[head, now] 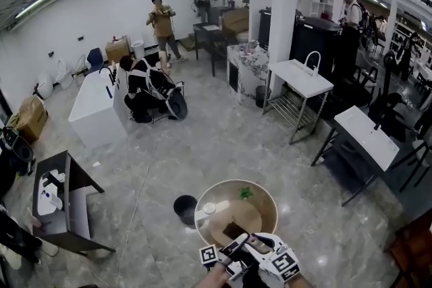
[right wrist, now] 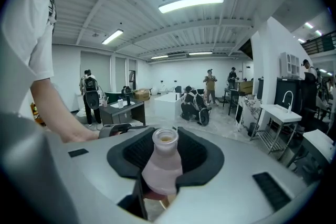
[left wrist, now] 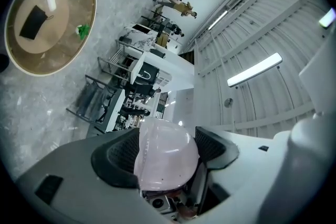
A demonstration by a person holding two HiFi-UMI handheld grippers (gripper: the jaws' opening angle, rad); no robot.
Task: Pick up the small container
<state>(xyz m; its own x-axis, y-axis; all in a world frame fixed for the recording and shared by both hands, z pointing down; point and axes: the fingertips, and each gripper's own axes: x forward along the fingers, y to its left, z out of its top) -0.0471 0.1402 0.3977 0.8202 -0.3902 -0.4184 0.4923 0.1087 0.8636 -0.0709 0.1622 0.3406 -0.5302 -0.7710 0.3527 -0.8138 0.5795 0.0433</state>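
Observation:
My right gripper (right wrist: 165, 153) is shut on a small pale pink bottle (right wrist: 163, 165), which stands upright between the pads with its mouth open and uncapped. My left gripper (left wrist: 165, 152) is shut on a pale pink dome-shaped cap (left wrist: 165, 157) that fills the gap between its pads. In the head view both grippers, left (head: 236, 246) and right (head: 262, 244), are close together at the bottom edge, over the near rim of a round glass table (head: 266, 212). The held things are hidden there.
On the round table lie a dark rectangle (head: 233, 231), a small green thing (head: 246, 193) and a small white cup (head: 209, 208). A black round object (head: 184, 207) sits on the floor at its left. Desks, a white tub and several people stand further off.

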